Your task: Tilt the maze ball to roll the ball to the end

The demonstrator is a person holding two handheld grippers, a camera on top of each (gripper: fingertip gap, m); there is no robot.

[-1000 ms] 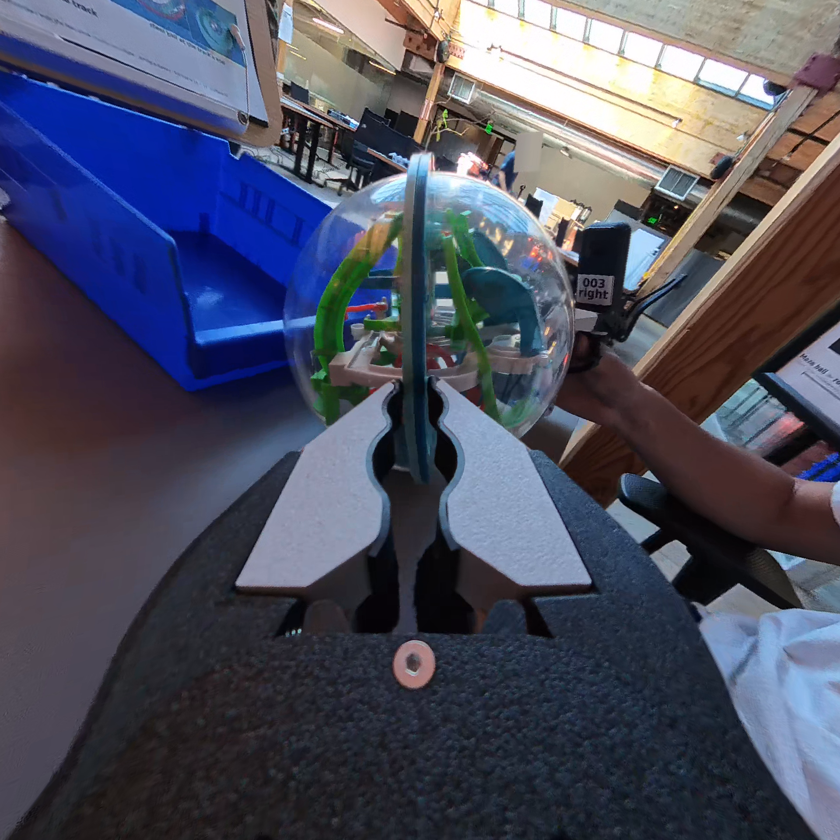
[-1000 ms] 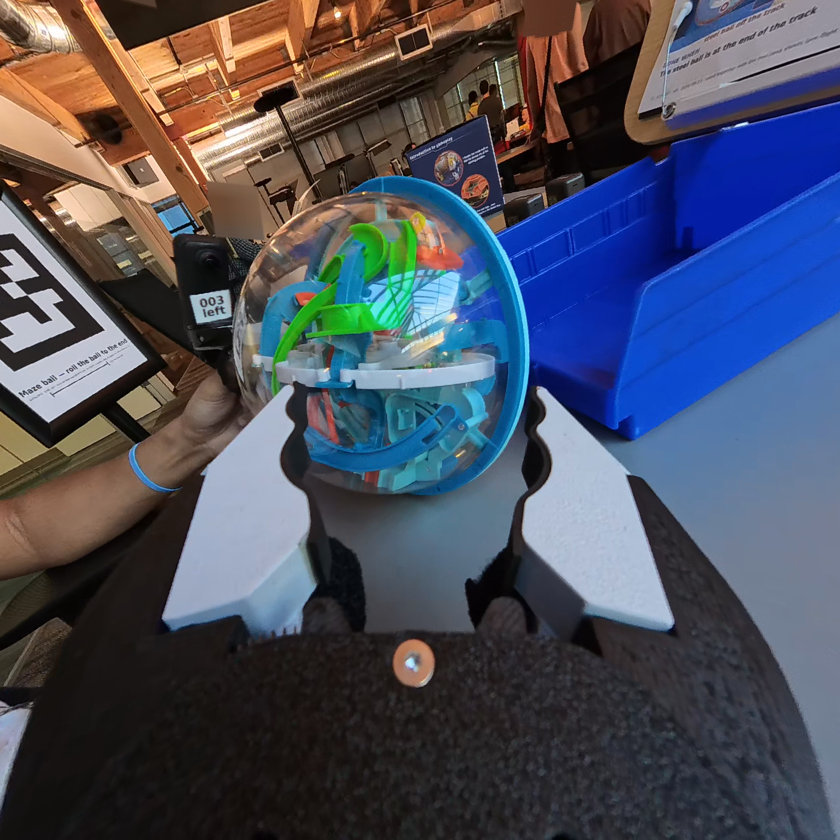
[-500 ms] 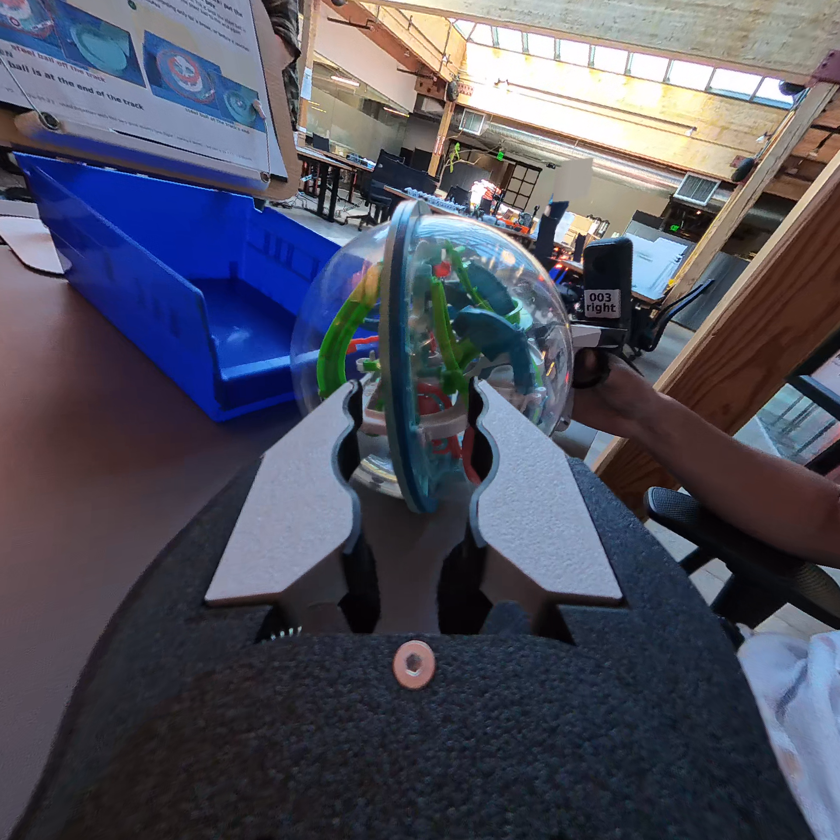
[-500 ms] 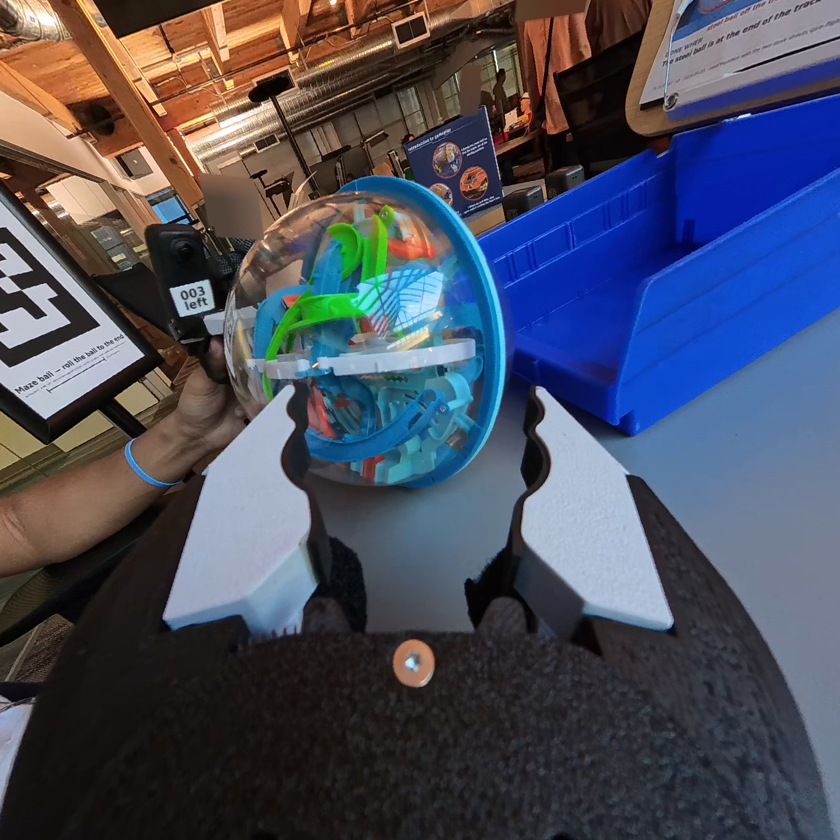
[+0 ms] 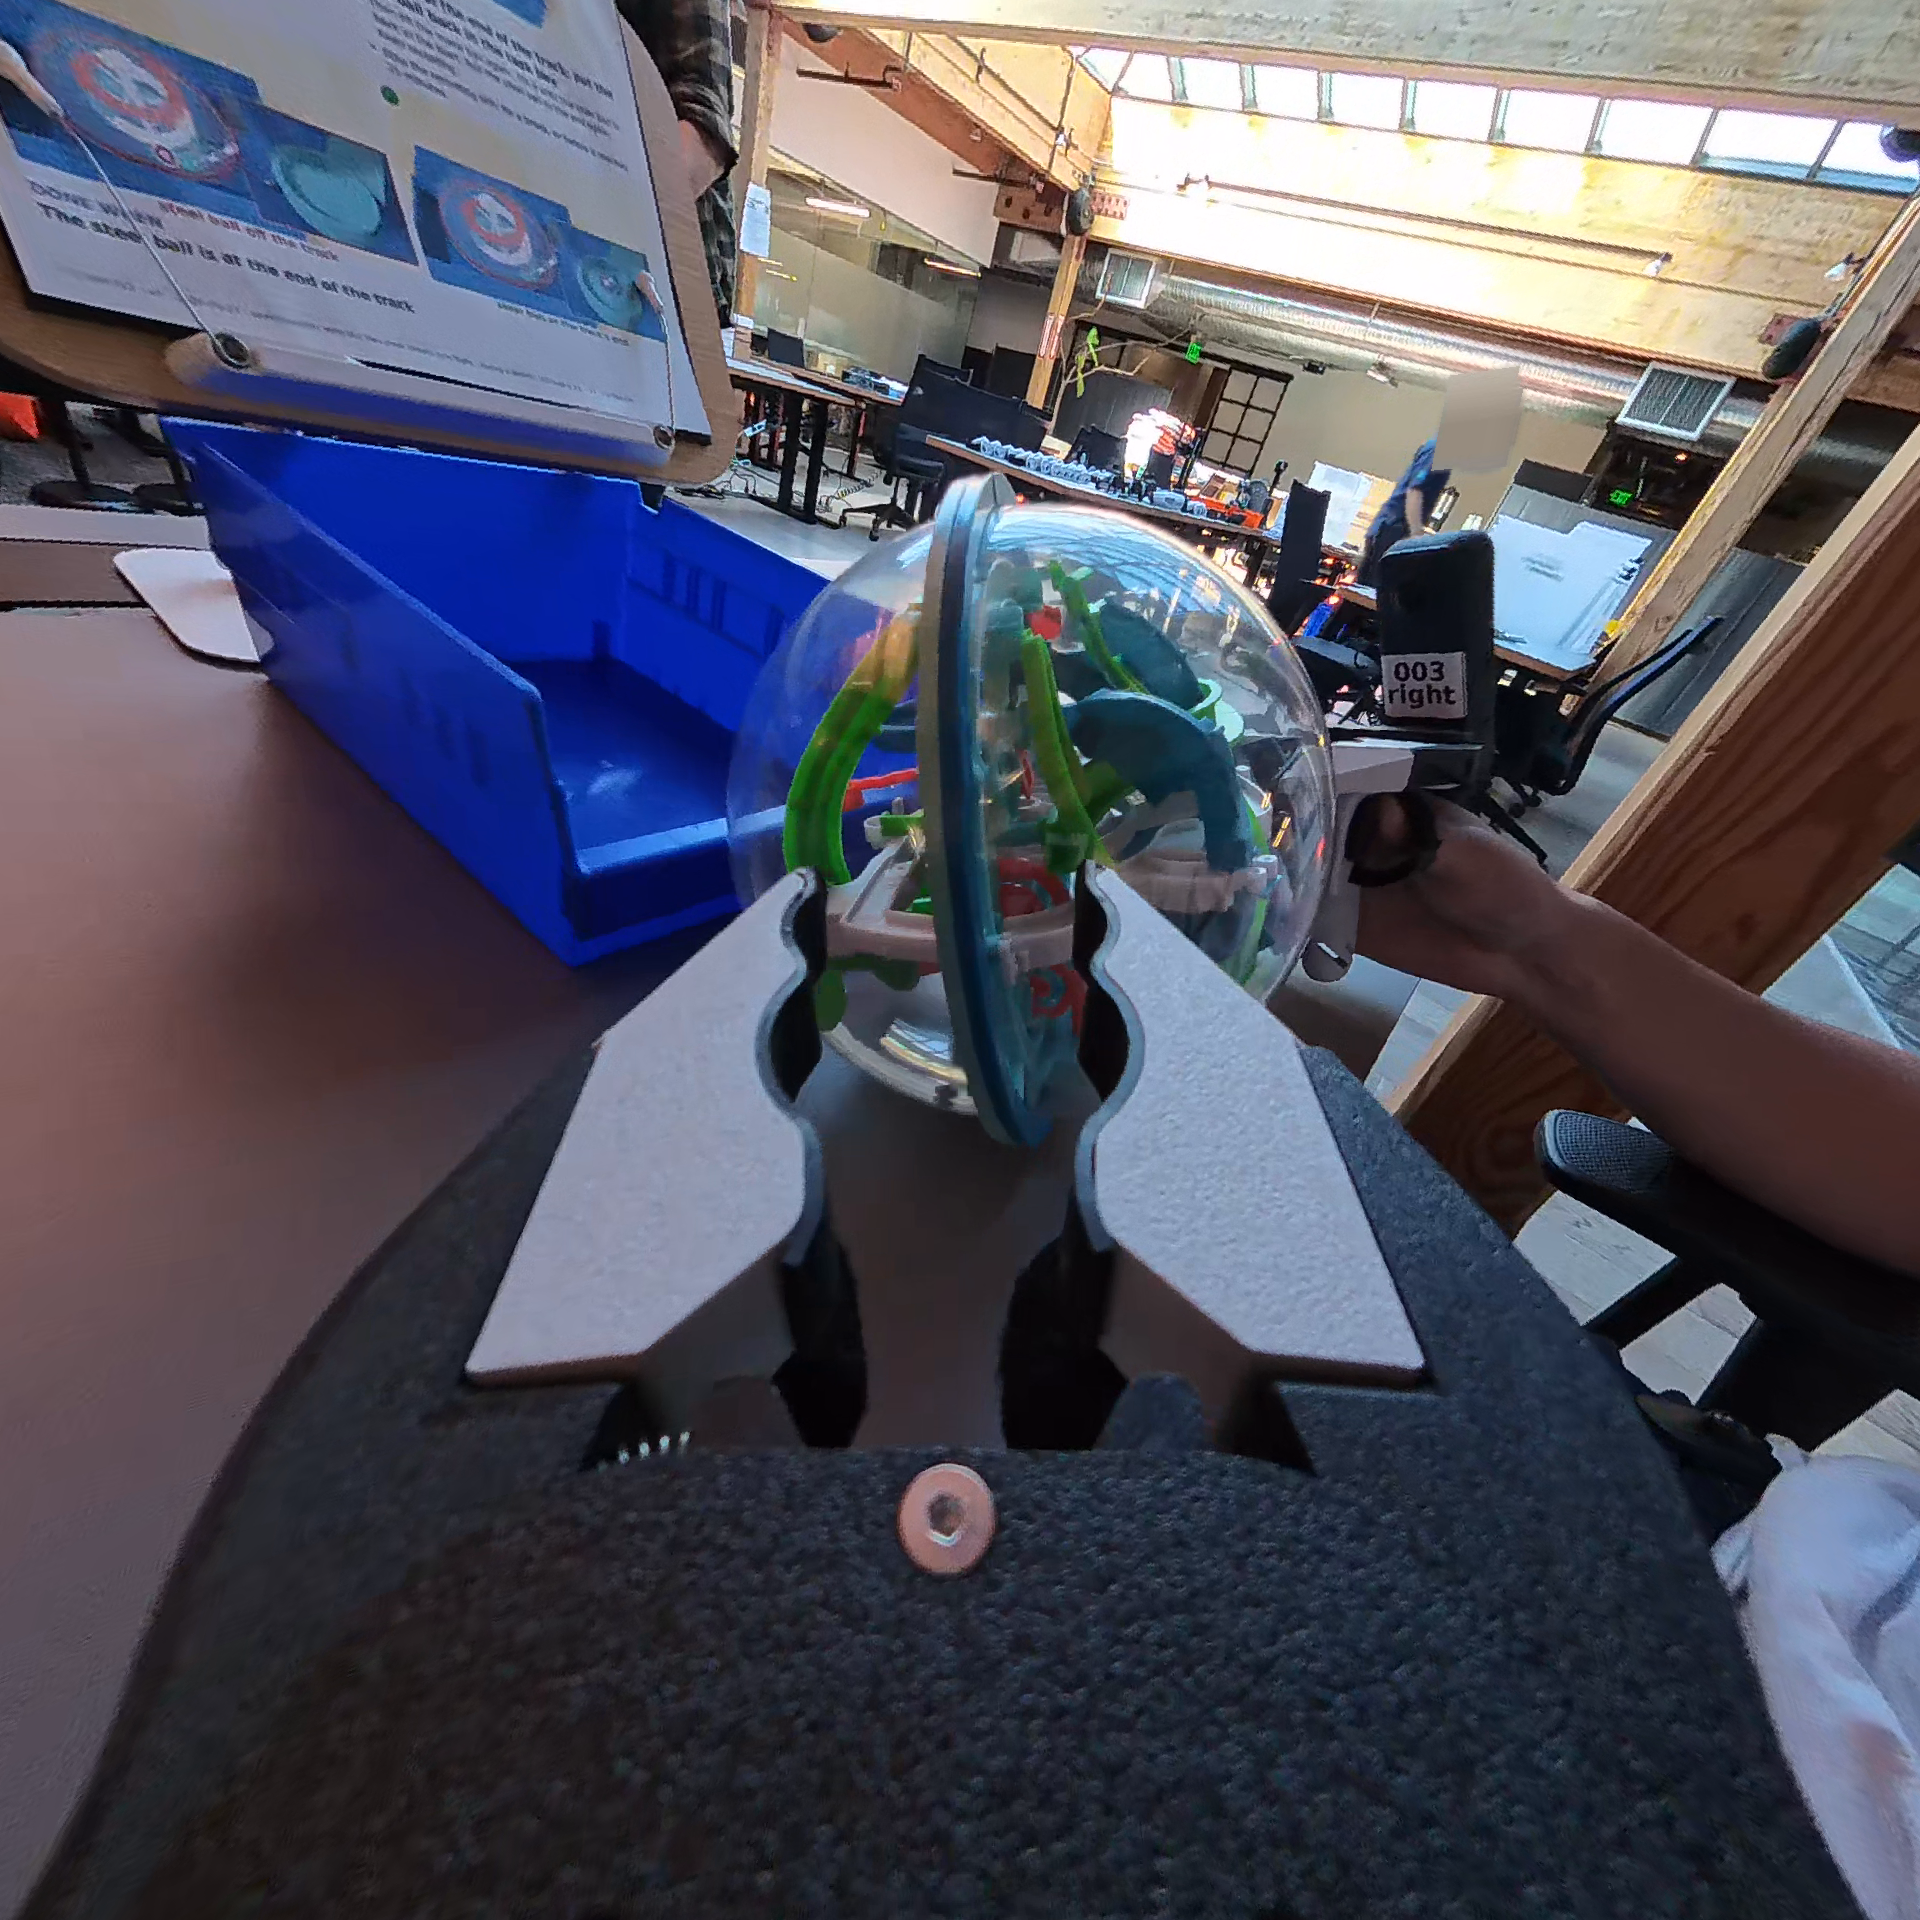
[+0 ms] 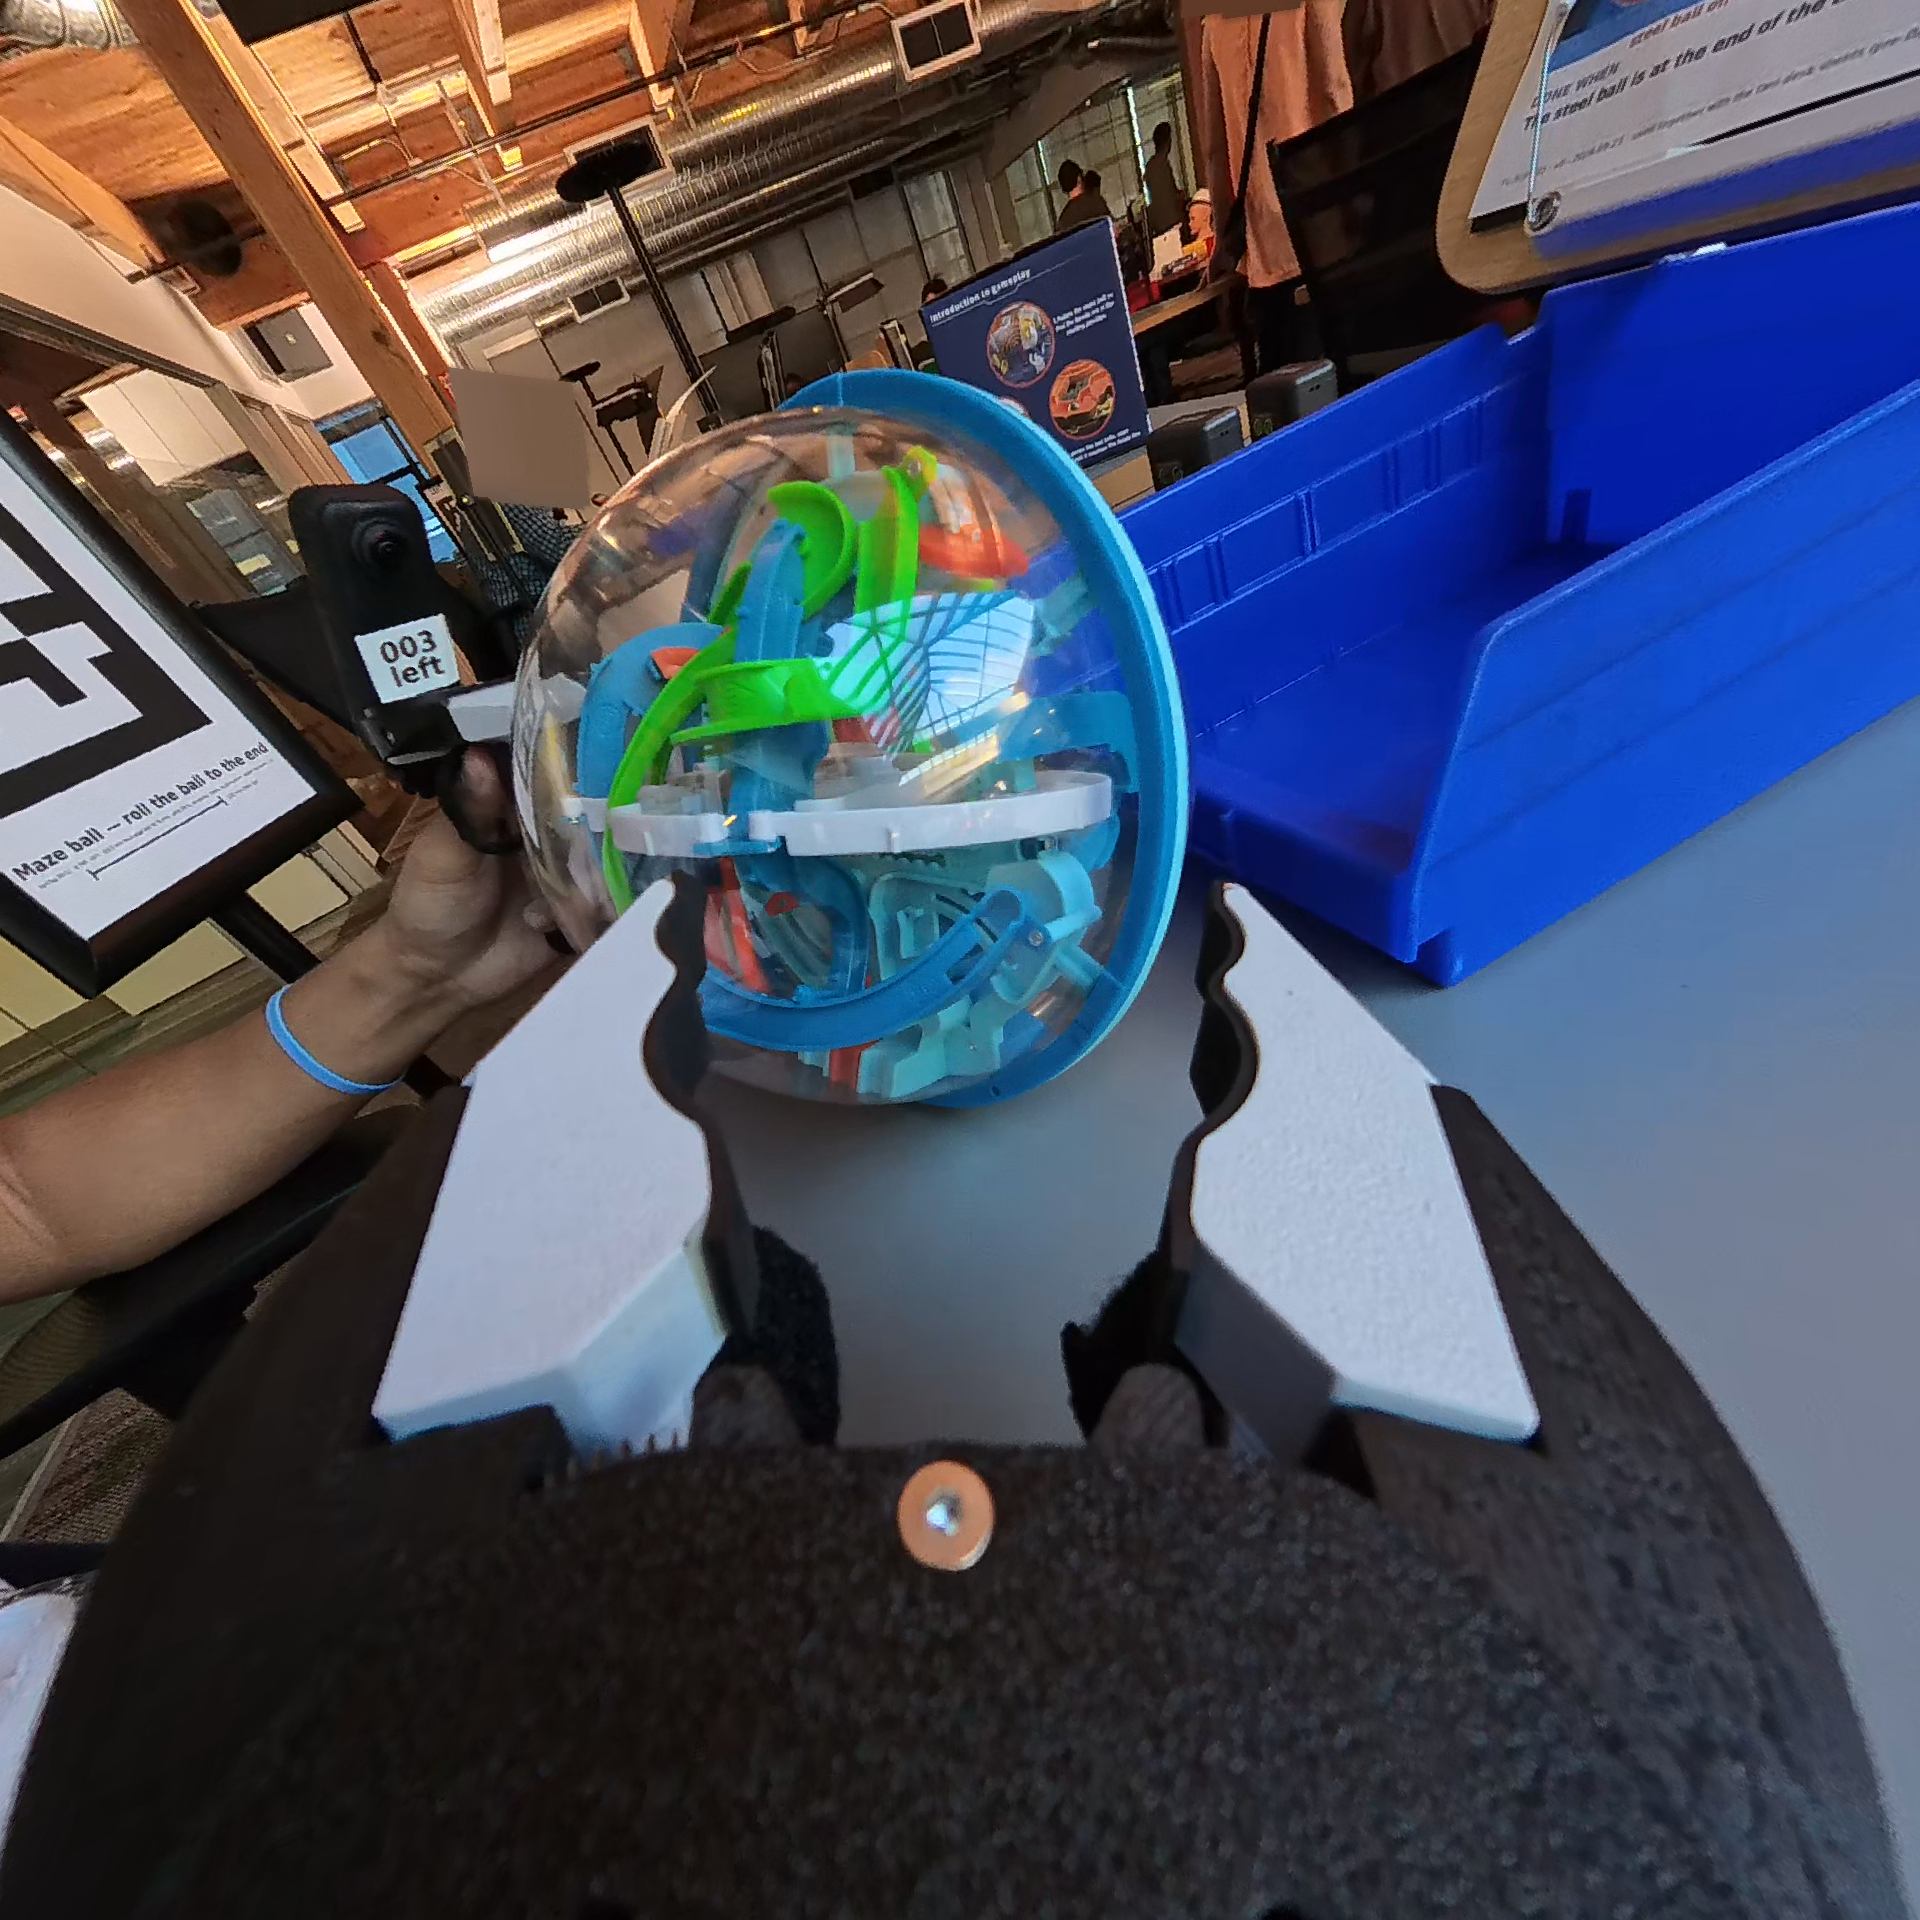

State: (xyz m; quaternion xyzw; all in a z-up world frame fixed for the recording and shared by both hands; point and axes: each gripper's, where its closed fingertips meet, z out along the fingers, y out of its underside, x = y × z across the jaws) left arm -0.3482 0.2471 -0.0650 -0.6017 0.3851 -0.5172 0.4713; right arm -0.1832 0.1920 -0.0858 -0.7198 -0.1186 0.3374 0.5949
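The maze ball [image 5: 1122, 790] is a clear sphere with green, blue and white tracks inside and a blue ring [image 5: 951, 831] around it. It rests on the table [image 5: 208, 1039]. My left gripper [image 5: 945, 899] is open, with the ring's lower edge in the gap between the fingers and no pad touching it. In the right wrist view the maze ball [image 6: 831, 748] sits just ahead of my right gripper [image 6: 945, 904], which is open and empty, its tips either side of the sphere's lower part. I cannot make out the small steel ball.
A blue bin [image 5: 416, 665] stands behind the ball, with an instruction board [image 5: 343, 208] over it; the bin also shows in the right wrist view [image 6: 1558, 675]. A framed sign [image 6: 104, 727] and a wooden post [image 5: 1714, 779] stand at the table's edge, beside an office chair [image 5: 1662, 1174].
My left gripper opened and let go of the blue ring, then drew back a little. The ball's ring has tilted. My right gripper stayed open.
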